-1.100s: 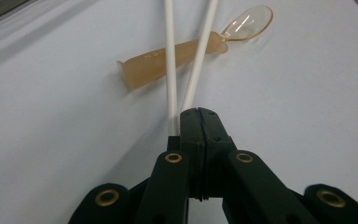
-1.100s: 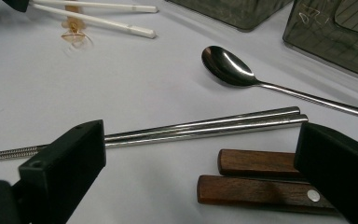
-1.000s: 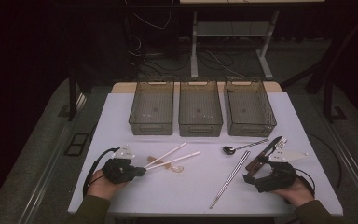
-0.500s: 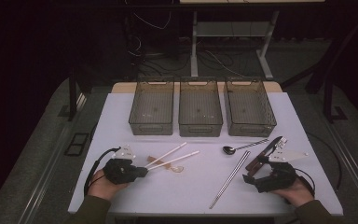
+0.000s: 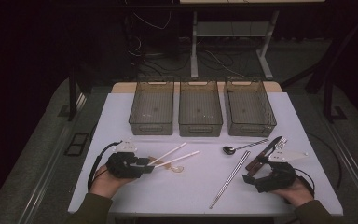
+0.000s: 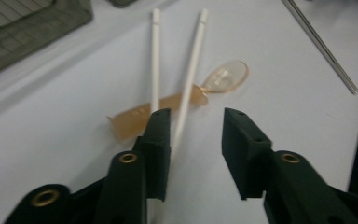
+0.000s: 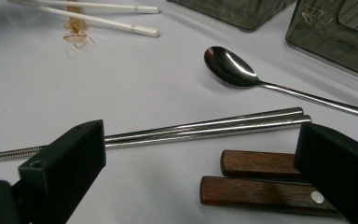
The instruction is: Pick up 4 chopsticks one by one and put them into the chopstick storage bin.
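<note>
here the left gripper (image 5: 142,166) lies low on the white surface (image 5: 200,196), its jaws partly apart after just having been opening. in the left gripper view the two white chopsticks (image 6: 154,60) run up and away from the jaws; one passes under the left jaw, the other lies in the gap just beside it, and neither pad presses on them. under the chopsticks lies a clear amber plastic spoon (image 6: 223,77), its flat handle crossing beneath both sticks; faint raised marks on the handle are too blurred to read.

the right gripper (image 5: 251,179) rests near the front edge, jaws wide with nothing gripped. in the right gripper view a pair of steel chopsticks (image 7: 205,128) lies across the gap between the jaws, two wooden handles (image 7: 256,184) sit nearer, and a steel spoon (image 7: 228,67) lies beyond. three smoky plastic bins (image 5: 200,107) stand in a row at the back. no brand shows anywhere.
</note>
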Demonstrator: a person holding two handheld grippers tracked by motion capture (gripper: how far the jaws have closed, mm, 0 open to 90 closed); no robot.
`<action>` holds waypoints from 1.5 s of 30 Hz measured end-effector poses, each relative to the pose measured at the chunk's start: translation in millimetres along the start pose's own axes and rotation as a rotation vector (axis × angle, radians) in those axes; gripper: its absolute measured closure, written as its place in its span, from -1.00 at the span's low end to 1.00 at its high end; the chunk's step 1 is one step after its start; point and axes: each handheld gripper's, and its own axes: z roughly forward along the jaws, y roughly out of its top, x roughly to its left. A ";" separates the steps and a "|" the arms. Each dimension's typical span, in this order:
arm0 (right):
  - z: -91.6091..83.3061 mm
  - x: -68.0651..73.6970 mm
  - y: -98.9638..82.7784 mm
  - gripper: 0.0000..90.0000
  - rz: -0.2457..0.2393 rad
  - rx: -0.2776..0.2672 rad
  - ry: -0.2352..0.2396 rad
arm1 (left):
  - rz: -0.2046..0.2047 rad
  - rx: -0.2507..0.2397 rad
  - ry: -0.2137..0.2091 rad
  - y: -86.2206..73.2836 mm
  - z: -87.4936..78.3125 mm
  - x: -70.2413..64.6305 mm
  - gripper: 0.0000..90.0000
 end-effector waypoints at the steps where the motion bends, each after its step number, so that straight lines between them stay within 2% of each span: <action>1: 0.1 -0.1 0.0 -0.95 0.001 0.001 0.000 | -0.004 -0.007 -0.005 3.0 1.2 1.6 0.32; 4: 0.1 -0.4 0.0 -0.95 0.002 0.001 0.001 | -0.011 -0.015 -0.010 13.0 5.3 5.3 0.26; 10: -0.1 -0.8 -0.1 -0.95 0.006 -0.001 0.001 | -0.002 0.004 -0.019 31.1 19.4 16.1 0.21; 12: -0.1 -0.9 -0.2 -0.95 0.006 0.000 0.001 | -0.008 0.024 -0.021 35.9 26.2 18.0 0.20; 15: -0.3 -1.2 -0.3 -0.95 0.009 0.001 0.002 | 0.018 0.059 0.000 42.8 37.5 21.7 0.21; 18: -0.2 -1.8 -0.4 -0.95 0.008 -0.003 0.001 | 0.008 0.091 0.007 47.3 47.8 24.2 0.26; 23: -1.1 -1.8 -0.6 -0.95 0.007 -0.004 0.001 | 0.007 0.154 0.033 46.8 59.0 22.3 0.37; 28: -0.9 -1.0 -0.6 -0.95 0.005 -0.004 0.003 | 0.009 0.192 0.049 43.9 67.4 18.4 0.43; 35: -1.1 -1.1 -0.7 -0.95 0.004 -0.003 0.001 | 0.029 0.202 0.067 43.4 70.5 18.5 0.56; 39: -0.9 -1.1 -0.7 -0.95 0.004 -0.003 0.002 | 0.023 0.202 0.067 42.6 71.7 17.7 0.60; 44: -1.0 -1.1 -0.6 -0.95 0.004 -0.003 0.000 | 0.027 0.216 0.062 42.3 74.6 16.2 0.65; 45: -0.9 -1.3 -0.6 -0.95 0.002 -0.004 -0.001 | 0.033 0.233 0.060 42.7 74.4 16.3 0.67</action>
